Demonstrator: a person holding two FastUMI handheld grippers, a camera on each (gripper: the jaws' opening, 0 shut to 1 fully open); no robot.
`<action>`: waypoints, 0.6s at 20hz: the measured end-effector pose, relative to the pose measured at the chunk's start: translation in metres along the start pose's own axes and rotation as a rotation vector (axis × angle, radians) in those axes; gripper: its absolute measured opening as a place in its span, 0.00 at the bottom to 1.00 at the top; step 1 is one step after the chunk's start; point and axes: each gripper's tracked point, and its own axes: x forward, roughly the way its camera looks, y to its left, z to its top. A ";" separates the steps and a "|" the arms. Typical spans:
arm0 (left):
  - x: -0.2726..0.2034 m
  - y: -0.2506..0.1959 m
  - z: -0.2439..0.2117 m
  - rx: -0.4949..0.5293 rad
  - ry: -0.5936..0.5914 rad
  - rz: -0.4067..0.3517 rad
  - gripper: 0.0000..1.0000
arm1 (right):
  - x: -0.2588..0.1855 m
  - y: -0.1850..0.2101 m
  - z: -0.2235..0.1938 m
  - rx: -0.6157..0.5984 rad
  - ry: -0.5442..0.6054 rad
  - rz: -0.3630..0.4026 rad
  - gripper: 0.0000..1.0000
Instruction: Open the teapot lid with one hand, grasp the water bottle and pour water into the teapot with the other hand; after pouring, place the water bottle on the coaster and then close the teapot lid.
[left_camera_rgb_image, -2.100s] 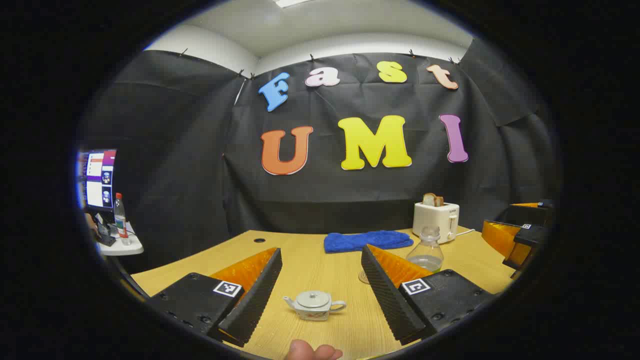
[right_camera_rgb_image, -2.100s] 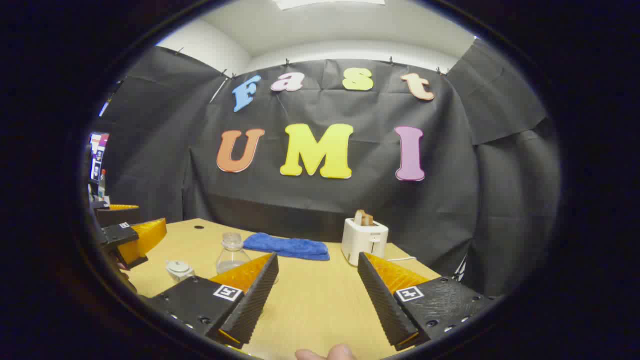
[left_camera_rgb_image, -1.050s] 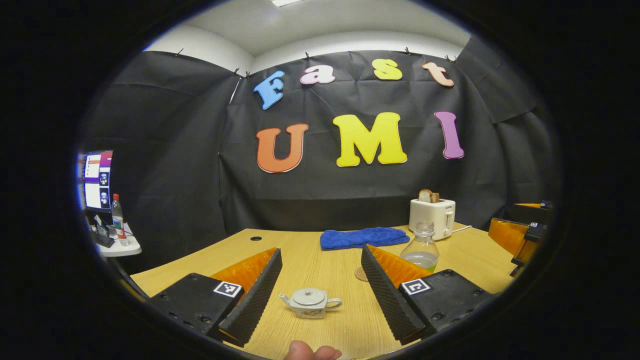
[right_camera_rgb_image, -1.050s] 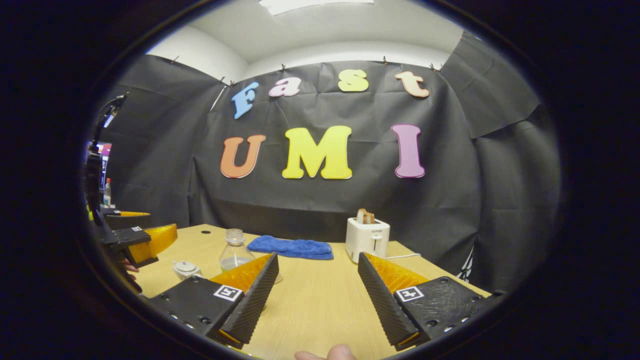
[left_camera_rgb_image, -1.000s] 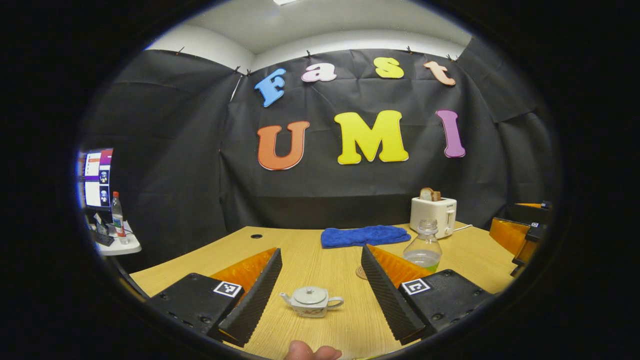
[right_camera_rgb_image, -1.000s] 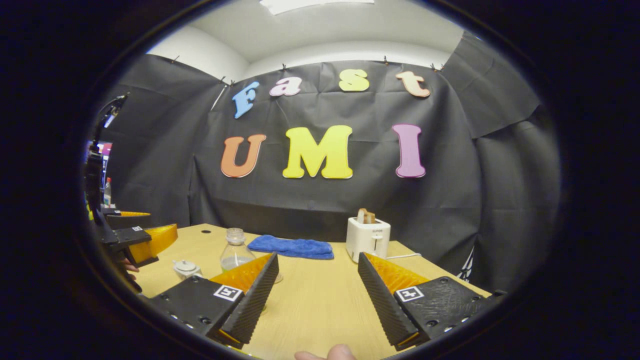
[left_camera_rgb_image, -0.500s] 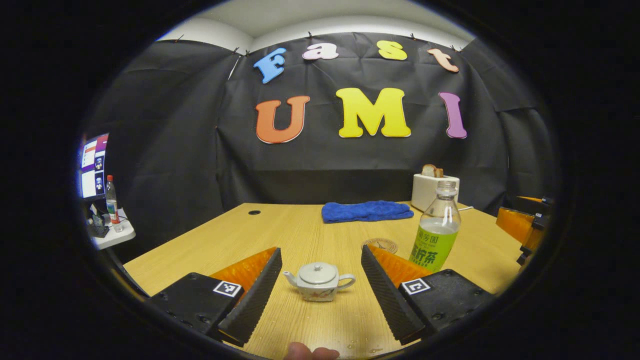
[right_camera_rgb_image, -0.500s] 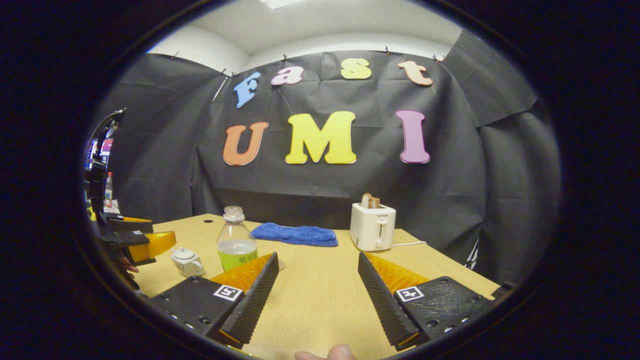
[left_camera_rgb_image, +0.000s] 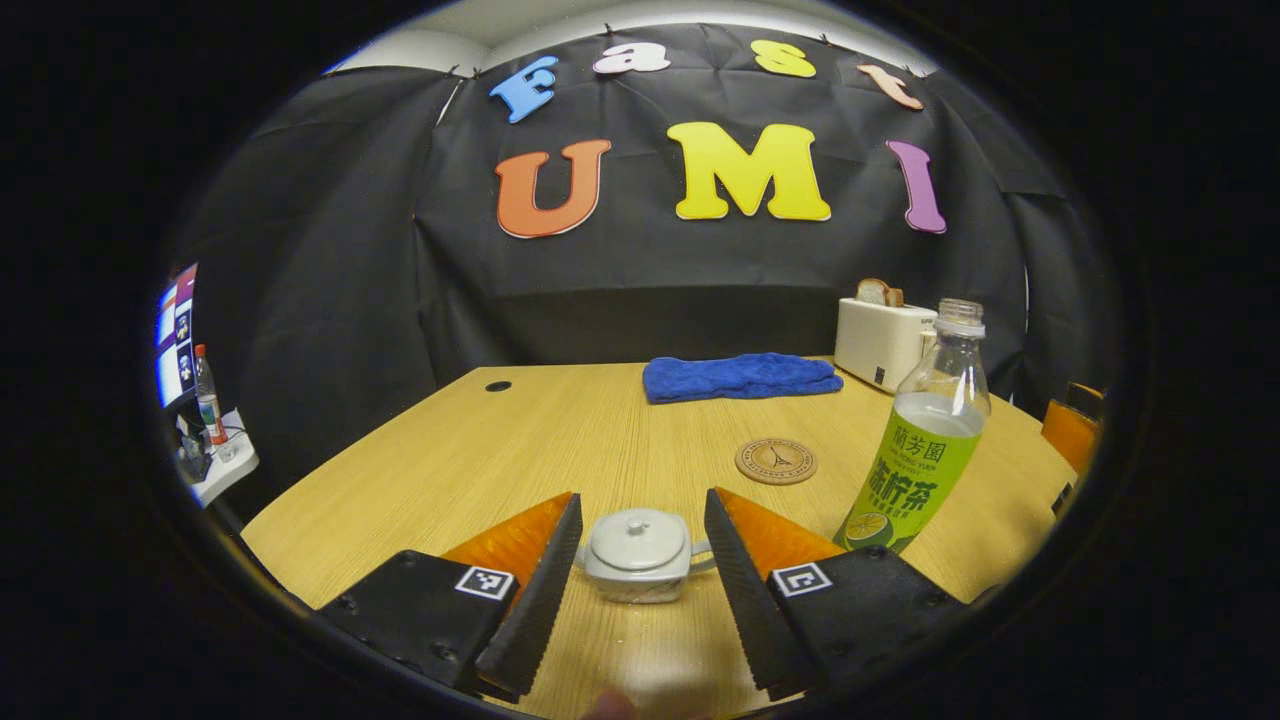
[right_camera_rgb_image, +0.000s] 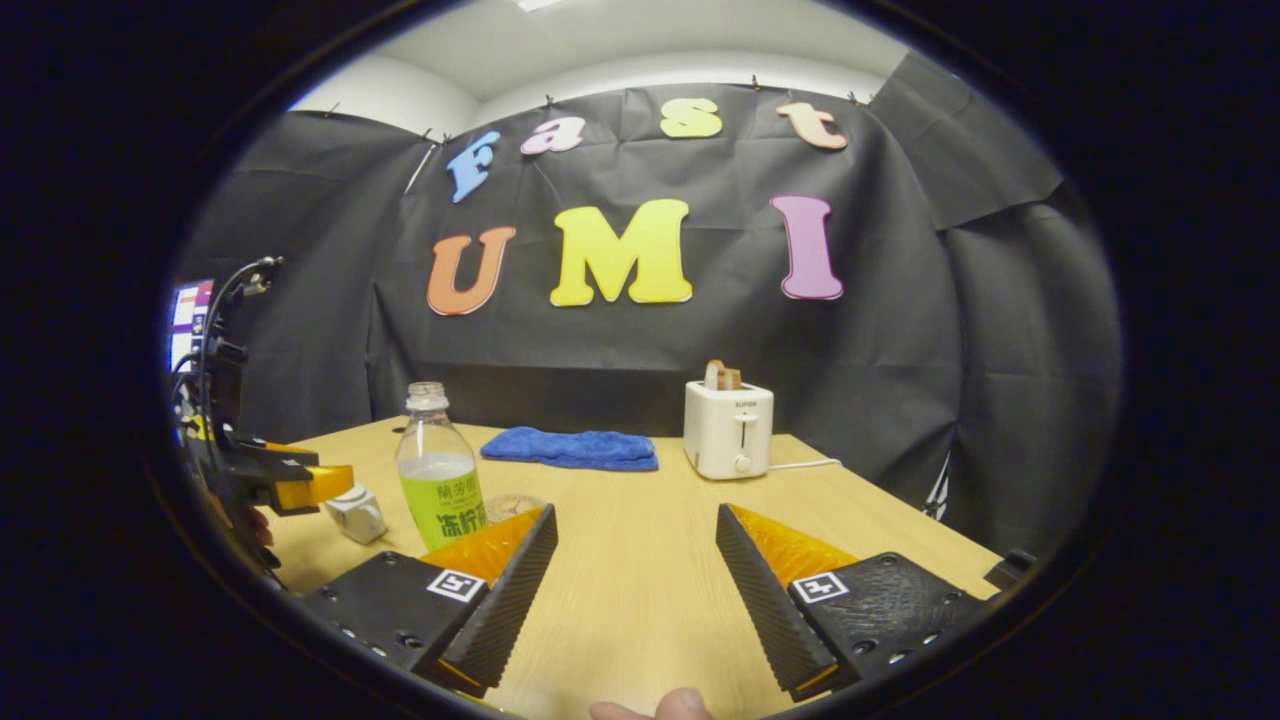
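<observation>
Since the earlier frame, the left gripper (left_camera_rgb_image: 637, 560) has been lowered; its open jaws now flank the teapot (left_camera_rgb_image: 640, 553), lid (left_camera_rgb_image: 634, 524) at 12 o'clock. In the right gripper view, the right gripper (right_camera_rgb_image: 632, 590) is held open and empty, bottle (right_camera_rgb_image: 440, 483) at 10 o'clock.

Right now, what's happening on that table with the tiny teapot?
A person holds a tool in each hand. The left tool sits open around the small white ceramic teapot, whose lid is on. The right tool hangs open over the bare wooden table, gripping nothing. The uncapped clear plastic bottle with the green label stands upright beside the round brown coaster, not on it. No pouring yet.
</observation>
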 end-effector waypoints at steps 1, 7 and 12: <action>0.003 0.000 -0.001 0.004 0.010 0.004 0.76 | 0.002 -0.001 -0.002 0.002 0.003 -0.003 0.96; 0.011 0.004 -0.011 0.020 0.067 0.035 0.43 | 0.002 -0.009 -0.009 0.027 0.023 -0.015 0.95; 0.015 0.003 -0.009 0.039 0.071 0.039 0.12 | 0.003 -0.011 -0.011 0.029 0.026 -0.021 0.95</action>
